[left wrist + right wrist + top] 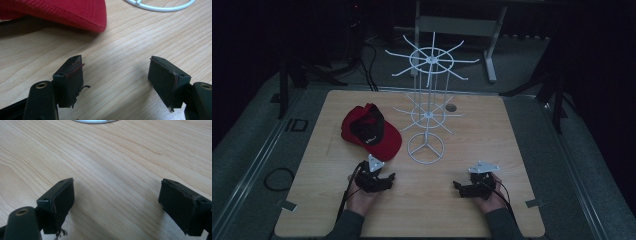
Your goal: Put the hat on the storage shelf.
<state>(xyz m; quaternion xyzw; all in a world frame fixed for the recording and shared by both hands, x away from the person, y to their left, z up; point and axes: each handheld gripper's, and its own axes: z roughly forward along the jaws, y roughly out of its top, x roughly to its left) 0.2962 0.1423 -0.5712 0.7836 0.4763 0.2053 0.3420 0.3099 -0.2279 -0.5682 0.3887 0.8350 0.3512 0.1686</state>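
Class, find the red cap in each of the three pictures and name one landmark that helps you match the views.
High view: the red cap lies left of centre on the table, beside the white wire rack's ring base.
Left gripper view: its red brim fills the top left.
Right gripper view: not in it.
Shared landmark: the white ring base, at the top edge of both gripper views.

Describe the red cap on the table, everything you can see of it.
The red cap is a baseball-style cap that looks like stitched fabric, red with a black panel across its crown bearing a small pale mark too small to read. It lies on the wooden table, left of the white wire rack, its brim pointing toward the rack's ring base without visibly touching it. In the left gripper view the red brim lies flat on the wood, beyond the open fingers. Nothing holds or touches it.
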